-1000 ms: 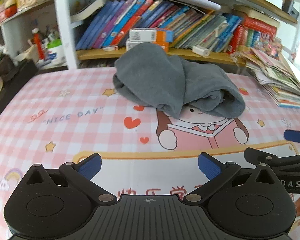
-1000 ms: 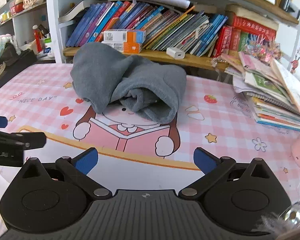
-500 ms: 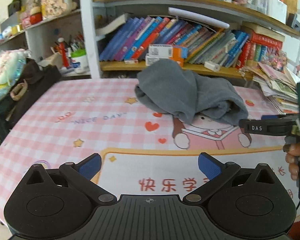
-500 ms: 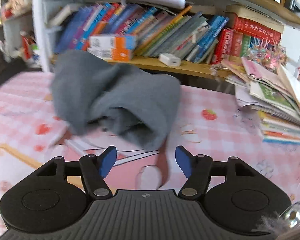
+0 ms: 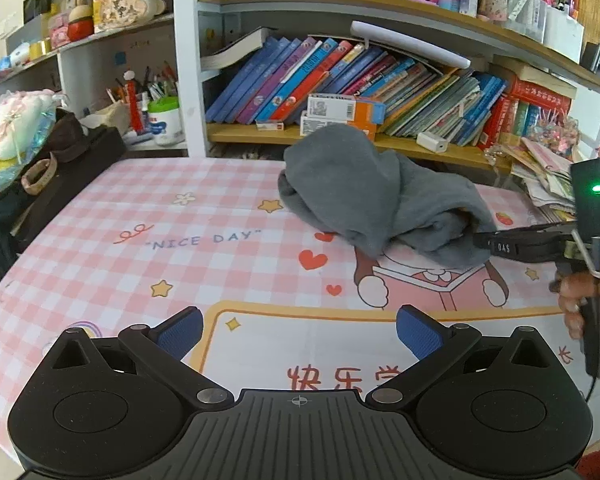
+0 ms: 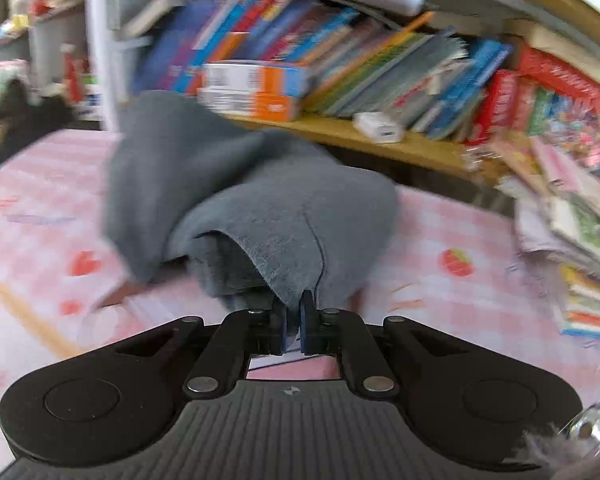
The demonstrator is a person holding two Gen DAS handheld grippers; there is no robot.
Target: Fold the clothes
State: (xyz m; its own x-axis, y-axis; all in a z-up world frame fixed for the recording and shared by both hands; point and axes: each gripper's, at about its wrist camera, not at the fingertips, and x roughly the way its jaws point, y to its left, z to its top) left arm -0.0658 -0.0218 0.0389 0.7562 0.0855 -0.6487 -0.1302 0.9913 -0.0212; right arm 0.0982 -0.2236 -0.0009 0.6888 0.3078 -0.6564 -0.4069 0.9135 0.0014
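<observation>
Two tools share the work: our right hand-held gripper (image 6: 294, 316) has just closed, pinching an edge of the crumpled grey garment (image 5: 372, 196) on the desk (image 5: 220, 248) for spreading; our left hand-held gripper (image 5: 298, 334) waits wide, empty.

Pink checked table cover (image 5: 100, 248), crowded wooden bookshelf (image 5: 380, 80) behind, bright daylight at right
</observation>
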